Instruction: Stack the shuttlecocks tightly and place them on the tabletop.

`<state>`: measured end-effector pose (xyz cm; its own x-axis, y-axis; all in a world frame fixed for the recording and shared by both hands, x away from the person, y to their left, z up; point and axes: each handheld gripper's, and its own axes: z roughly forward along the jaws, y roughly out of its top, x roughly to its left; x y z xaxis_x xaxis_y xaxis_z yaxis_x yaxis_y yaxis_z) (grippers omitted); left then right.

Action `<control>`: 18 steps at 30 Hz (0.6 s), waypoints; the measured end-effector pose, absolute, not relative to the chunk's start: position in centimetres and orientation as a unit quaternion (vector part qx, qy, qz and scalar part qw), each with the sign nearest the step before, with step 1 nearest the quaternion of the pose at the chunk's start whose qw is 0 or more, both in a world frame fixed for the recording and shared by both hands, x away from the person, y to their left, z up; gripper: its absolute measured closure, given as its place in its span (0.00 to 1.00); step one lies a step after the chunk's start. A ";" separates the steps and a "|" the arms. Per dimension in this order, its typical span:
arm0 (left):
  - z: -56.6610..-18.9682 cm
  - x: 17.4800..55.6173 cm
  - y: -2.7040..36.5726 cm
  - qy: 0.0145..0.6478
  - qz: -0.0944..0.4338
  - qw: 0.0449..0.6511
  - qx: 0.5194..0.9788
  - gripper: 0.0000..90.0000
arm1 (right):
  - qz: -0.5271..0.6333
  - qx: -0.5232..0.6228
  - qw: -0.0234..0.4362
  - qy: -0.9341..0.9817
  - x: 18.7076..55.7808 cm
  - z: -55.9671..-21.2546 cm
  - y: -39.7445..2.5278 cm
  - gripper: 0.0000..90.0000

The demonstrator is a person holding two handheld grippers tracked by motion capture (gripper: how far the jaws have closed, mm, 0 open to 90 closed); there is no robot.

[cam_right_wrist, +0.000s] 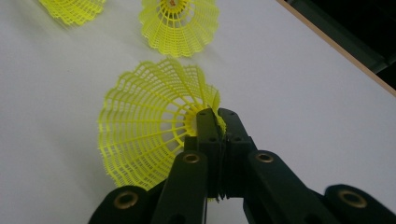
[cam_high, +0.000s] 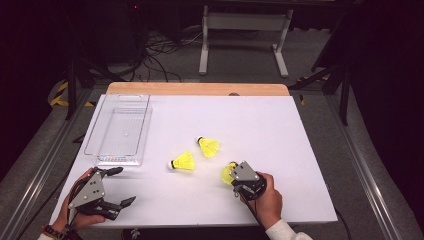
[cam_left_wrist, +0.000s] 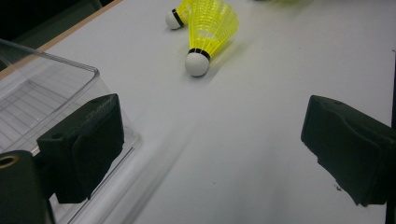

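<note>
Right gripper is at the near right of the white worktop, fingers pressed together on the skirt edge of a yellow plastic mesh shuttlecock. In the right gripper view that held shuttlecock shows its open skirt toward the camera, so its long axis runs roughly along the fingers, cork end away from the gripper; cork itself is hidden, and whether it touches the worktop I can't tell. Two more yellow mesh shuttlecocks lie on their sides mid-worktop: the nearer one has its white cork to the left with the axis roughly across the worktop, the farther one has its cork toward the far left with the axis diagonal. They sit close together, near the held one. Left gripper is at the near left corner, fingers wide apart, nothing between them. A clear rectangular plastic tray sits along the left edge, long axis front to back; in the left gripper view one finger overlaps the tray's near corner, contact unclear.
</note>
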<state>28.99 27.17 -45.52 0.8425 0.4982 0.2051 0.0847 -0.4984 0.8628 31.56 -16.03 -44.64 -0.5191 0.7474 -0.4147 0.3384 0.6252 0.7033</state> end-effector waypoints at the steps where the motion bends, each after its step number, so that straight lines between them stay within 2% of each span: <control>1: -45.5 29.0 27.2 0.174 0.220 0.470 0.837 0.08 | 0.282 0.330 0.363 0.824 31.6 -44.6 -16.1 0.99; 18: -45.4 29.0 27.2 0.174 0.221 0.472 0.836 0.08 | 0.334 0.329 0.361 0.806 31.4 -43.0 -17.8 1.00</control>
